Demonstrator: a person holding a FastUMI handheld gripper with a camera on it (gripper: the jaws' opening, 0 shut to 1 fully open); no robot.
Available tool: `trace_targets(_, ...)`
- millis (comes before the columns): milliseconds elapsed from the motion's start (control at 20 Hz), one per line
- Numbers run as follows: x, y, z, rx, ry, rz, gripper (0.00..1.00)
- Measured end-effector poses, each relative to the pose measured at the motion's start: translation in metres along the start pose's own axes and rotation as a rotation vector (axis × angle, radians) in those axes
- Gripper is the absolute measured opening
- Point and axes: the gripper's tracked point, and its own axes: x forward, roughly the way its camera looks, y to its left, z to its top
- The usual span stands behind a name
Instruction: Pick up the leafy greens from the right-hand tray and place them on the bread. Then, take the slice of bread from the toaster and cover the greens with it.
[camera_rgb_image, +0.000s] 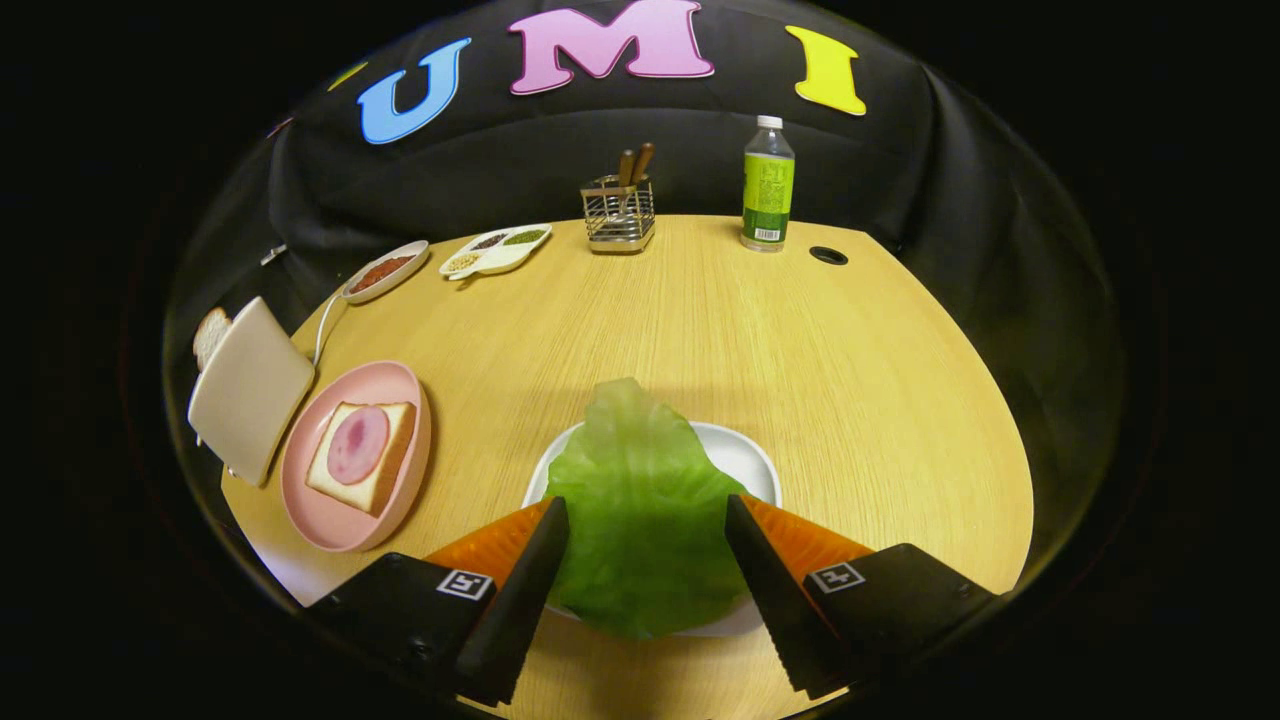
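while the gripper (647, 520) hangs over the white tray (745, 455) with its fingers spread wide, the leafy greens (640, 500) lie between them, untouched on either side, so the first step, the pick, looks to be in hand and not yet made. the leaf drapes over the tray's far rim and covers most of it. the next move, as i judge it, calls for lowering and closing on the leaf's middle, then carrying it left to the bread (362, 455), which sits on a pink plate (330, 520) with a pink round slice on top. just left of the plate stands the toaster (250, 390), a second slice of bread (209, 335) poking out behind it.

the surface is a pale wooden table (850, 380). at its far side stand a green bottle (767, 185), a wire utensil holder (619, 212), a divided dish (497, 250) and a small oval dish (385, 270). black cloth closes the booth behind.
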Motion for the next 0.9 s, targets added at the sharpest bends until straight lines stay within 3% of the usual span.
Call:
trace_targets(300,0.004,0.003,-0.011,-0.06,0.034,-0.008,0.86)
trace_targets(450,0.004,-0.003,-0.009,-0.056,0.036,-0.009,0.72)
trace_targets(550,0.005,-0.004,-0.009,-0.057,0.038,-0.006,0.56)
trace_targets(600,0.004,-0.007,-0.009,-0.06,0.039,-0.01,0.53)
trace_targets(750,0.004,-0.007,-0.009,-0.065,0.045,-0.007,0.21)
trace_targets(900,0.003,-0.007,-0.008,-0.071,0.049,0.002,0.08)
